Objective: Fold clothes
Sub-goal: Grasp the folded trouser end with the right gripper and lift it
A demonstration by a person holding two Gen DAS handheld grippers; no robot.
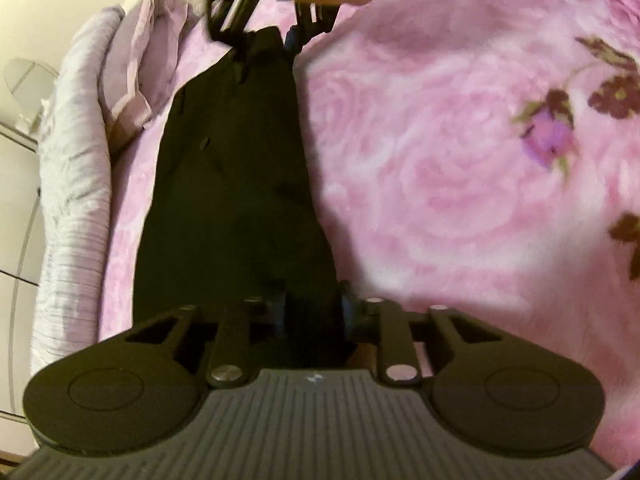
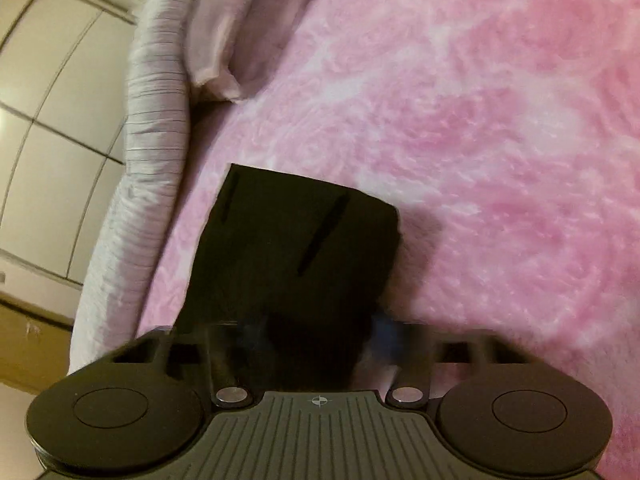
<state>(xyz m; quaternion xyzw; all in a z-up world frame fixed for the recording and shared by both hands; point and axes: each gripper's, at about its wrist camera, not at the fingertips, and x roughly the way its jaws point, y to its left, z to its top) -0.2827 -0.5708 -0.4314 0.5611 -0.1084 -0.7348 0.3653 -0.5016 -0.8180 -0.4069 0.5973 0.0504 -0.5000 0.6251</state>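
Note:
A long black garment point(image 1: 236, 184) is stretched over a pink rose-patterned blanket point(image 1: 432, 160). My left gripper point(image 1: 314, 312) is shut on its near end. In the left wrist view my right gripper point(image 1: 266, 38) is at the garment's far end, pinching it, held by a hand. In the right wrist view my right gripper point(image 2: 316, 336) is shut on the black garment point(image 2: 296, 248), whose free edge lies on the blanket point(image 2: 480, 140); the fingertips are blurred.
A pale lilac pillow point(image 1: 136, 76) and a striped grey-lilac bed edge point(image 1: 76, 184) run along the left. Beyond it are white cupboard doors point(image 2: 52, 120). Dark flower prints point(image 1: 560, 120) mark the blanket at right.

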